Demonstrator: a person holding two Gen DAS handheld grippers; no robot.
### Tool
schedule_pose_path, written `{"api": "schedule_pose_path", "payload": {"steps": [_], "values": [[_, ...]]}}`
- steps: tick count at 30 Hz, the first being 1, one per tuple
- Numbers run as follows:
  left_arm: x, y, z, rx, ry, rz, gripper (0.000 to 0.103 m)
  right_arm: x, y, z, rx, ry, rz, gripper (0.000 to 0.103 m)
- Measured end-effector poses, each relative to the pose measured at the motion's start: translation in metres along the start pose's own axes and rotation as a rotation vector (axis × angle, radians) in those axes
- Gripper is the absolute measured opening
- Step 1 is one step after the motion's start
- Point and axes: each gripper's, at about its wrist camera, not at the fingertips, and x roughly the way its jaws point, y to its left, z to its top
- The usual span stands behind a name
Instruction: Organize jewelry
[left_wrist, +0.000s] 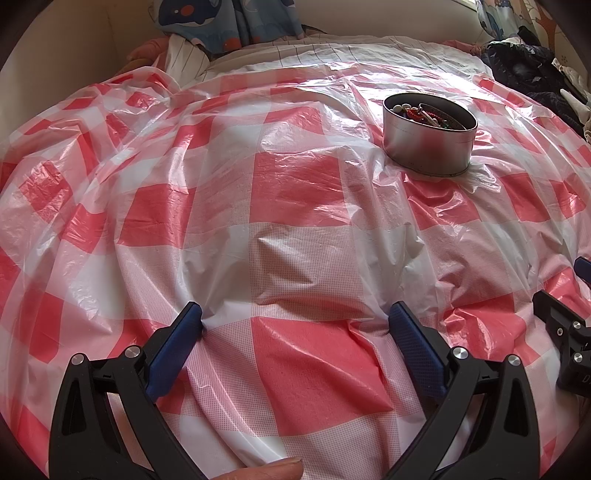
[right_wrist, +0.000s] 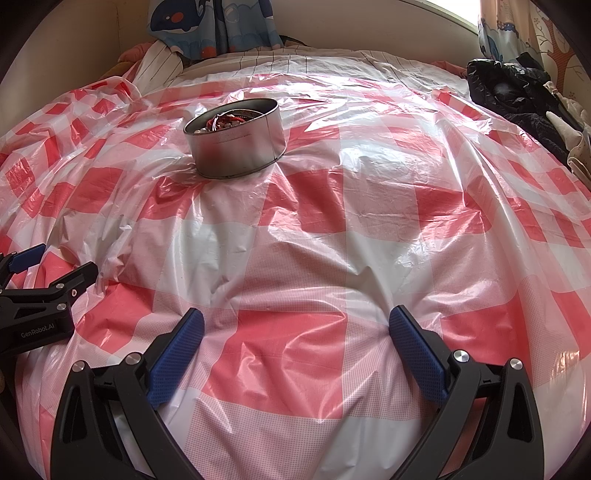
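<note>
A round metal tin heaped with tangled jewelry stands on the red-and-white checked plastic sheet, upper right in the left wrist view and upper left in the right wrist view. The left gripper and right gripper both rest low on the sheet at the bottom of their frames, fingers spread wide and holding nothing, well short of the tin
</note>
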Motion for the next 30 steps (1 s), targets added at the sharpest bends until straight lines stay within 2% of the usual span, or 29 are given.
{"api": "schedule_pose_path", "payload": {"steps": [30], "values": [[-0.0025,0.0022,-0.0032,-0.005,-0.011,-0.001,0.097,0.0000,0.0003,-0.0001,0.000,0.000,0.000,0.096]]}}
